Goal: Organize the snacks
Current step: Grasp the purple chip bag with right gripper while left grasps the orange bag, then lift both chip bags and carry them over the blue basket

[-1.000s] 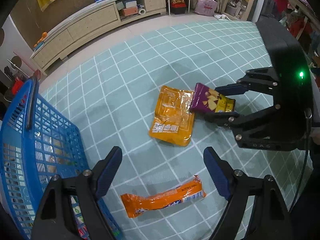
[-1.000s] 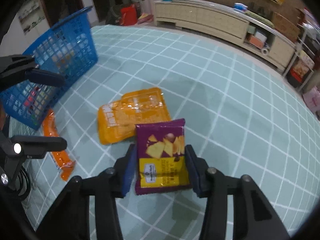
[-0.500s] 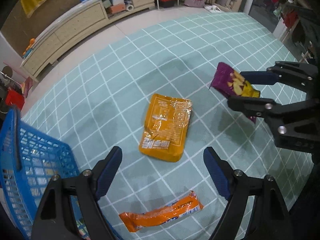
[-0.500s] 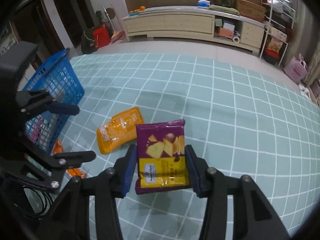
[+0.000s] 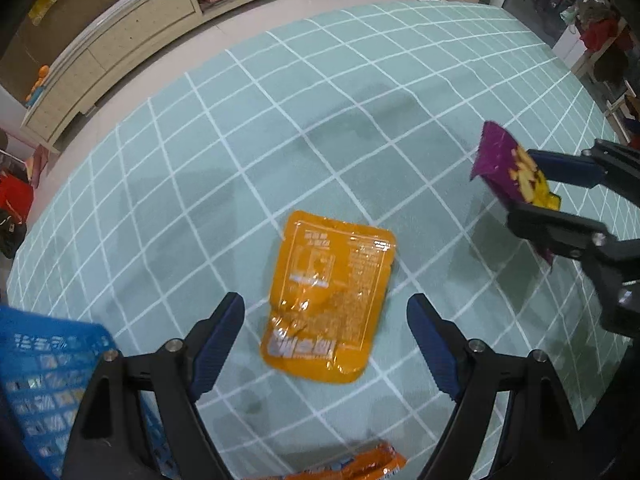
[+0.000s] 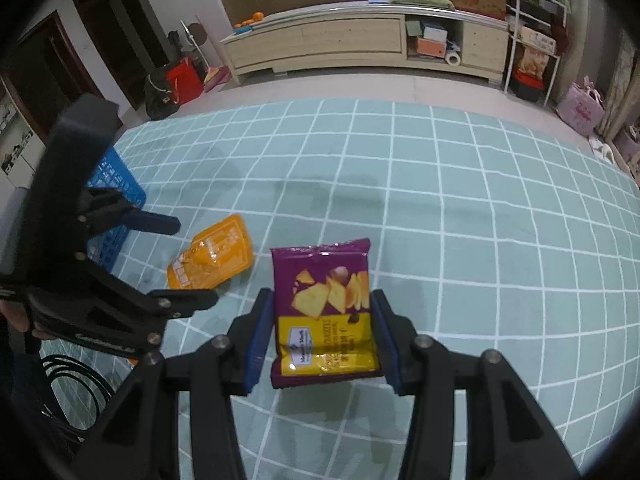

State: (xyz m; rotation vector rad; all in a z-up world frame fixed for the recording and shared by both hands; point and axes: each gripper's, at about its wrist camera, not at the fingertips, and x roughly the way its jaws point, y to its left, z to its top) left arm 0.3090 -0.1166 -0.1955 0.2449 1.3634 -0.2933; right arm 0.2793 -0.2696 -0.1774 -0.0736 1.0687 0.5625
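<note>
Right wrist: your right gripper [image 6: 322, 334] clamps the purple chip bag [image 6: 324, 312]; your left gripper [image 5: 326, 344] hangs wide open, empty, above the orange pouch [image 5: 330, 296].

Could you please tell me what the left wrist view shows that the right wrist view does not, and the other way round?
Only the left wrist view shows the orange stick pack at its bottom edge, and the left gripper head-on, open above the orange pouch. Only the right wrist view shows the purple chip bag's printed front, the doorways on the left wall and a coiled black cable. Both show the pouch, the chip bag held in the right gripper, the blue basket, the green grid mat and the long cabinet.
</note>
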